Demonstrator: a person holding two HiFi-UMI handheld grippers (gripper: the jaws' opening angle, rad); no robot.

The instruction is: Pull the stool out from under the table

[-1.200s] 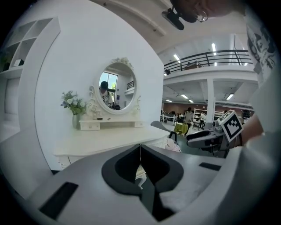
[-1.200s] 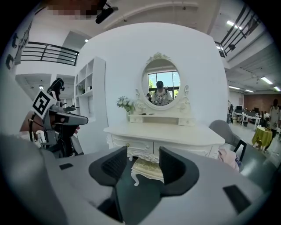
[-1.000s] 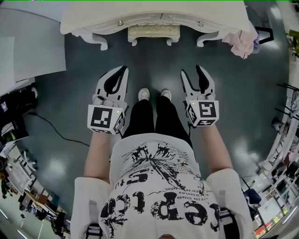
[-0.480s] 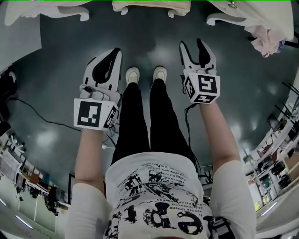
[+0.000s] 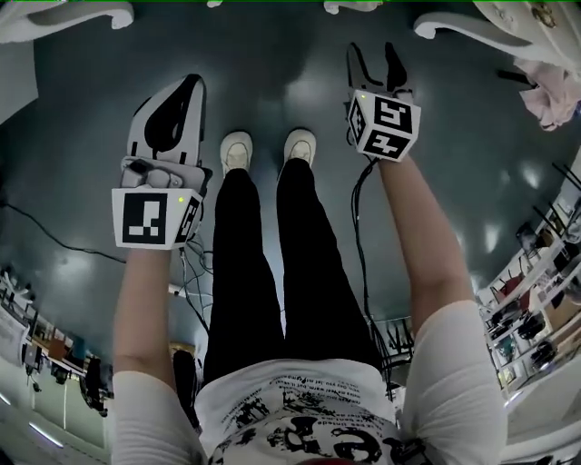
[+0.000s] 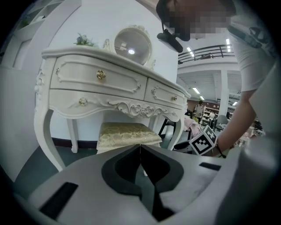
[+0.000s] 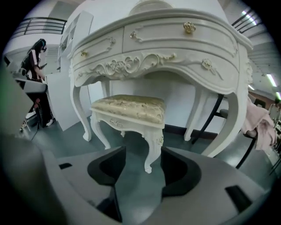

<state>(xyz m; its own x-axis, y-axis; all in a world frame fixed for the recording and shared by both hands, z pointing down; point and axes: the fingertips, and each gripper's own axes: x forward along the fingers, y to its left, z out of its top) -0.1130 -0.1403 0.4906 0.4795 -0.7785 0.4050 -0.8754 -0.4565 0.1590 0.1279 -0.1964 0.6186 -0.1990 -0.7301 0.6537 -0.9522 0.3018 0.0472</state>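
Observation:
The stool (image 7: 131, 107), white with carved legs and a cream cushion, stands under the white dressing table (image 7: 167, 48); it also shows in the left gripper view (image 6: 127, 134). In the head view only the table's leg feet (image 5: 86, 16) show at the top edge. My left gripper (image 5: 186, 84) is held low in front of the stool, its jaws shut with the tips meeting (image 6: 140, 146). My right gripper (image 5: 372, 53) is open and its jaws have just been opening. Nothing is gripped between them (image 7: 143, 151); a stool leg shows beyond the gap.
A pink cloth (image 5: 549, 95) hangs over a black frame right of the table (image 7: 259, 123). Black cables (image 5: 54, 241) trail on the dark floor. The person's white shoes (image 5: 238, 150) stand between the grippers. A second person (image 7: 37, 57) stands far left.
Both grippers have sunk toward the floor and moved up the head view. The table and stool have slid almost out of that view's top edge. The right jaws stand slightly wider.

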